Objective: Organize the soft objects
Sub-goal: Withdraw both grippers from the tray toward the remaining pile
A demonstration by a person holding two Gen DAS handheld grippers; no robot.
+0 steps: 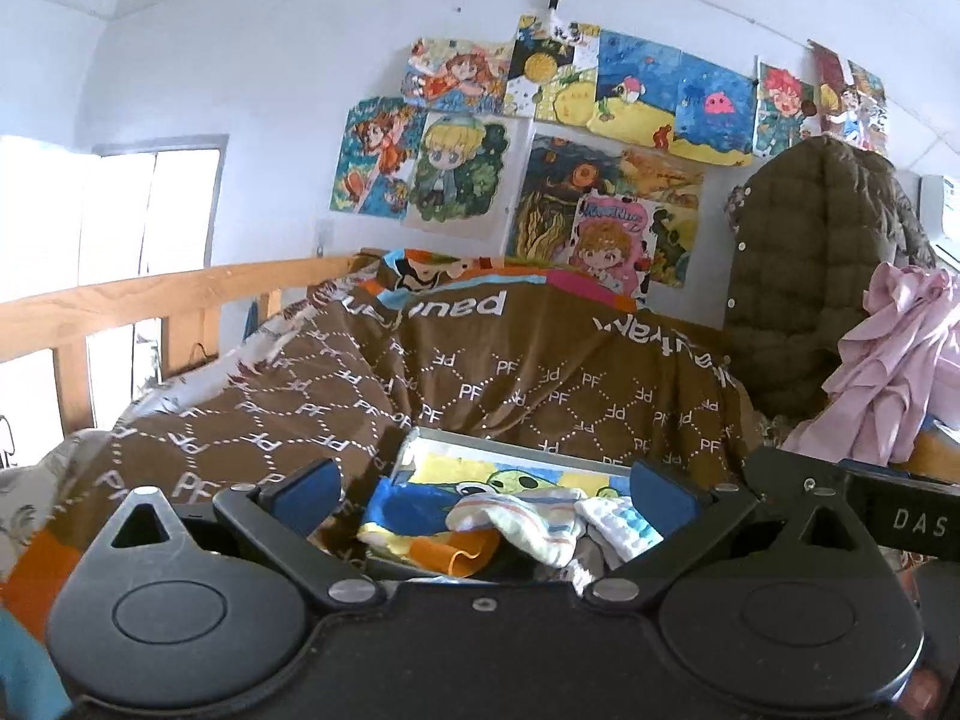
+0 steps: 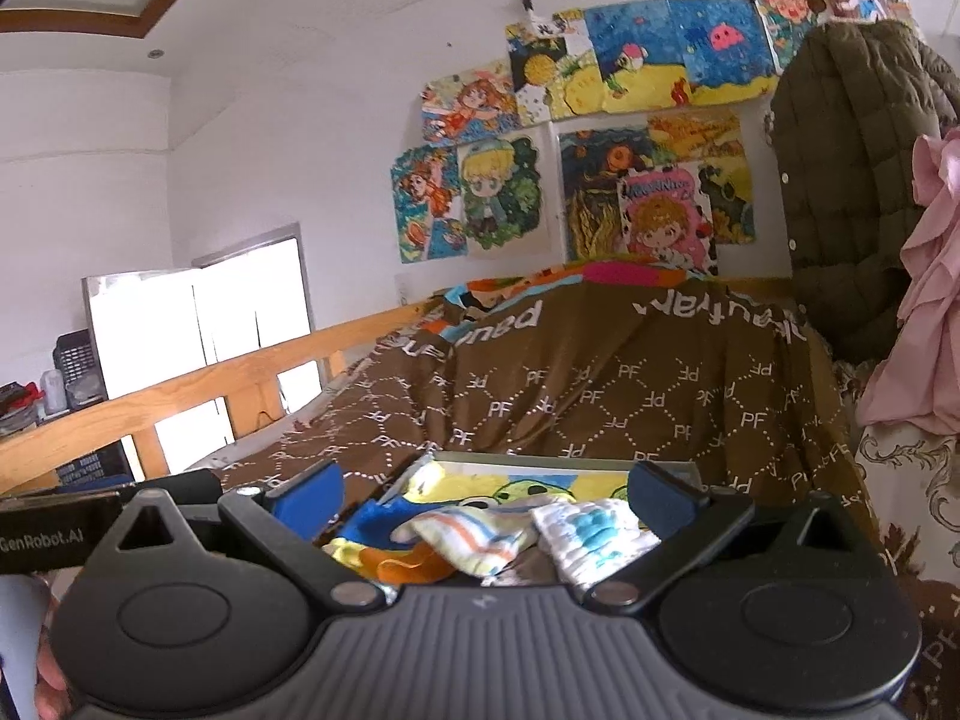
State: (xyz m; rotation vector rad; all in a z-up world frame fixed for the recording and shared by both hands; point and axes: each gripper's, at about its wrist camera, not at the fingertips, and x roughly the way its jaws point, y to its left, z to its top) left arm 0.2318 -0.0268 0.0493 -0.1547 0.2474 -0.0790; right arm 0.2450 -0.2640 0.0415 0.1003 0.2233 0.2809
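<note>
White wall (image 1: pixel 240 90) with drawings (image 1: pixel 456 174), wooden bed rail (image 1: pixel 150 294), bright window (image 1: pixel 150 210), brown blanket (image 1: pixel 480 378).

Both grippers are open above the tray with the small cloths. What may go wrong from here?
1. The small cloths lie in a loose overlapping heap, so the open right gripper may pinch two at once.
2. The tray sits on a rumpled brown blanket; pressing down might tip it.
3. The left gripper aims at the same heap, and the other gripper's body already shows close beside it, so the two may bump.
</note>
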